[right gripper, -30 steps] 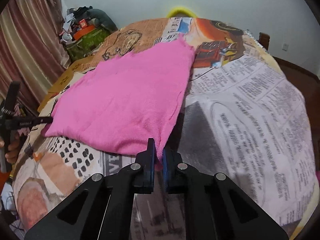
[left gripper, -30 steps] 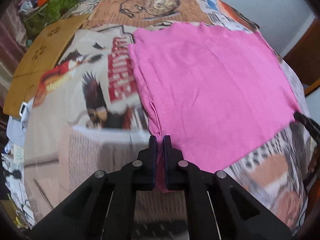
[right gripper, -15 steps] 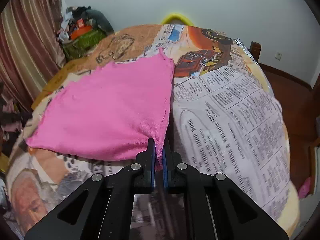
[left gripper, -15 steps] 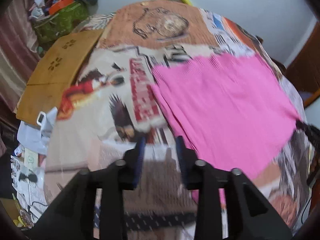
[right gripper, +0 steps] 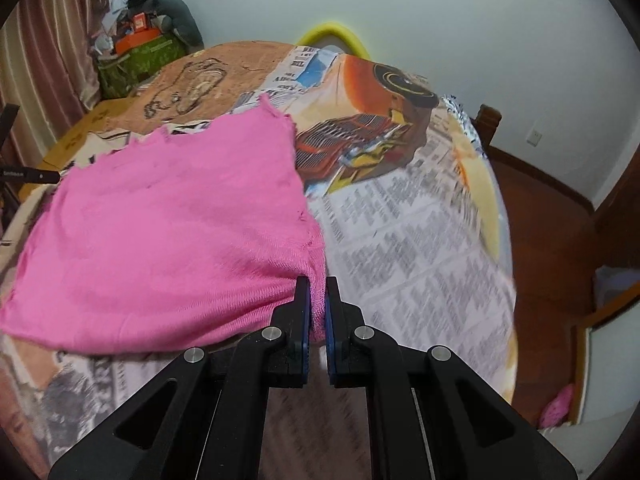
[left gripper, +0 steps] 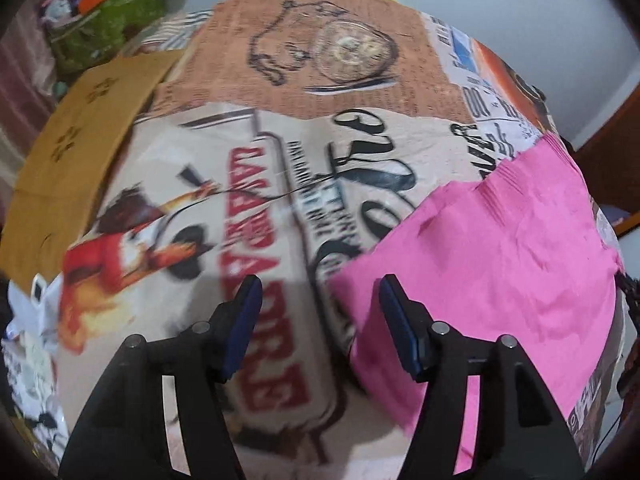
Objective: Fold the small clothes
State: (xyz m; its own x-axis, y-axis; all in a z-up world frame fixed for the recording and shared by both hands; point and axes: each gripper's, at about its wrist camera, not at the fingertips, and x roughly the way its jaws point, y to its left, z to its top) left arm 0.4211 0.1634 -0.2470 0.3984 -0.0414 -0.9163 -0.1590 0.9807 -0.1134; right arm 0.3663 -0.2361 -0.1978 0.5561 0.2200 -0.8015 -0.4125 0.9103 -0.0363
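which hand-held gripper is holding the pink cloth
The right hand-held gripper, shut on the pink cloth. The left hand-held gripper is open, gripping nothing.

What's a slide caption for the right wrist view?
Right gripper shut on pink knit cloth's near corner, cloth spread over newspaper-covered table.

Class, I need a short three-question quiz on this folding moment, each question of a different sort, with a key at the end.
1. True or false: the left gripper is shut on the pink cloth.
2. Which gripper grips the cloth? A) left B) right C) both
3. Fill in: the cloth lies on a printed ____ covering the surface.

Key: 1 false, its fingers are spread apart and hold nothing; 2 B, pinching a near corner; 3 newspaper.
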